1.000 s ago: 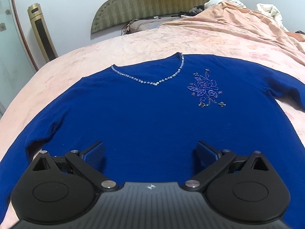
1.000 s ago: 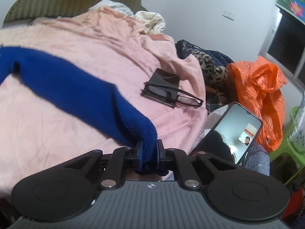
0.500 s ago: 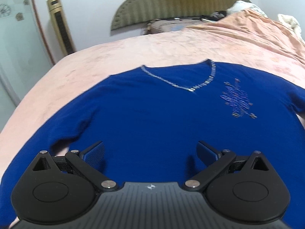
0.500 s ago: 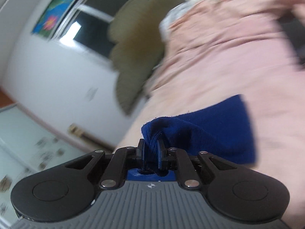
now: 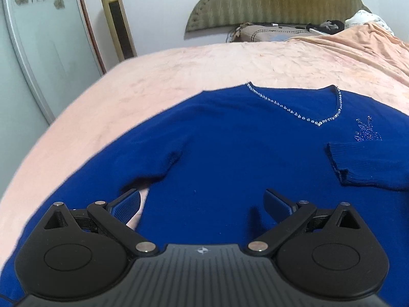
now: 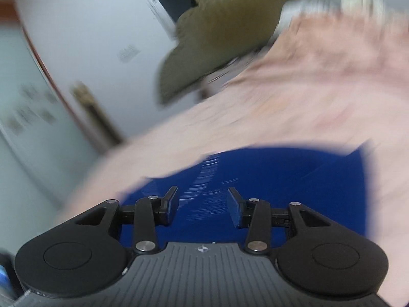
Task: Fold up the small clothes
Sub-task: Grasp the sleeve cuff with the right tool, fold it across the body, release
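Note:
A royal-blue sweater (image 5: 230, 158) with a beaded V-neck (image 5: 319, 121) and a beaded flower lies front up on the pink bedspread (image 5: 179, 76). One sleeve is folded across the chest, and its cuff (image 5: 358, 163) lies at the right, just below the flower. My left gripper (image 5: 202, 202) hovers open over the lower body near the other sleeve's armpit, with nothing between its pads. The right wrist view is motion-blurred. There my right gripper (image 6: 203, 204) hangs above the sweater (image 6: 268, 179), its jaws opening and empty.
An olive padded headboard (image 5: 276, 2) and a brown pillow stand at the far end of the bed. A gold tower fan (image 5: 117, 18) and a glass sliding door (image 5: 38, 51) are at the left. A rumpled peach blanket (image 5: 363, 41) is piled at the far right.
My right gripper swung the sleeve cuff over onto the sweater's chest and let it go. My left gripper shifted toward the other sleeve, so the sweater slid right in its view.

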{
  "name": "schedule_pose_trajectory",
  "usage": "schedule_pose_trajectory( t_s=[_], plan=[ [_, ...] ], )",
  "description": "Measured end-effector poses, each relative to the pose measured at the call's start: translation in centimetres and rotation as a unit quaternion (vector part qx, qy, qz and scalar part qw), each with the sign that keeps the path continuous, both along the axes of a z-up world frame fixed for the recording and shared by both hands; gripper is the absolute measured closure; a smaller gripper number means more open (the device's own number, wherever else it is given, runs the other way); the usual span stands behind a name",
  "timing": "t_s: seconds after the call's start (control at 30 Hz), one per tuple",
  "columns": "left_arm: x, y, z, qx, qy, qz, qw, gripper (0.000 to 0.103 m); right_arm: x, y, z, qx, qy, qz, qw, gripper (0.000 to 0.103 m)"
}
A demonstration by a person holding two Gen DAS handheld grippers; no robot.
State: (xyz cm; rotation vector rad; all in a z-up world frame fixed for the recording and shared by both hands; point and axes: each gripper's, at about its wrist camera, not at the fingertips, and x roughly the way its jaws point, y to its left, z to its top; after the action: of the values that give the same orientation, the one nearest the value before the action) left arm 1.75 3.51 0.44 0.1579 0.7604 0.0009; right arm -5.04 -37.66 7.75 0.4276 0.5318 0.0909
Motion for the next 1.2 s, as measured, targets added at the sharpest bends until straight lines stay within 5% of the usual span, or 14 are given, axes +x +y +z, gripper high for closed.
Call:
schedule_pose_trajectory(
  t_s=[0.13,0.23,0.33,0.4,0.47,0.53,0.57,0.7,0.87,0.93,1.0,1.2],
  plan=[
    [0.3,-0.4,-0.6,-0.007,0.013,-0.006,0.9999,0.0,-0.4,5.8,-1.1,-0.201,0.011,0.039,0.979,0.06],
    [0.1,-0.5,-0.8,0.005,0.009,-0.017,0.9998,0.0,0.0,10.7,-2.8,-0.282,0.018,0.12,0.952,0.057],
    [-0.3,0.0,-0.6,0.017,-0.004,-0.014,0.9997,0.0,0.2,15.7,-4.7,-0.378,0.02,0.193,0.905,0.053],
    [-0.2,0.6,-0.6,0.017,-0.006,-0.007,0.9998,0.0,0.2,17.8,-6.0,-0.43,0.015,0.207,0.879,0.05],
    [0.0,1.4,-0.6,0.009,-0.001,0.0,1.0,0.0,1.1,18.7,-6.9,-0.453,0.002,0.196,0.869,0.051],
    [0.1,2.2,-0.8,0.002,0.004,0.002,1.0,0.0,2.4,18.3,-7.1,-0.438,0.006,0.189,0.879,0.076],
    [0.1,2.5,-0.8,0.001,0.004,0.003,1.0,0.0,2.0,18.3,-7.0,-0.419,0.015,0.186,0.888,0.099],
    [0.2,4.7,-0.6,0.001,0.0,0.02,0.9998,0.0,2.6,14.9,-4.8,-0.311,0.018,0.164,0.936,0.099],
    [0.1,7.7,0.1,-0.021,-0.01,0.047,0.9986,0.0,4.6,5.4,2.6,-0.176,-0.03,-0.019,0.984,0.097],
    [0.1,8.6,0.2,-0.023,-0.013,0.054,0.9982,0.0,5.3,3.3,5.6,-0.148,-0.065,-0.097,0.982,0.095],
    [0.1,9.3,0.2,-0.022,-0.013,0.063,0.9977,0.0,6.1,4.2,7.7,-0.141,-0.096,-0.108,0.979,0.095],
    [-0.1,10.7,-0.4,-0.02,-0.001,0.08,0.9966,0.0,8.7,17.6,7.2,-0.189,-0.113,0.063,0.973,0.096]
  ],
)
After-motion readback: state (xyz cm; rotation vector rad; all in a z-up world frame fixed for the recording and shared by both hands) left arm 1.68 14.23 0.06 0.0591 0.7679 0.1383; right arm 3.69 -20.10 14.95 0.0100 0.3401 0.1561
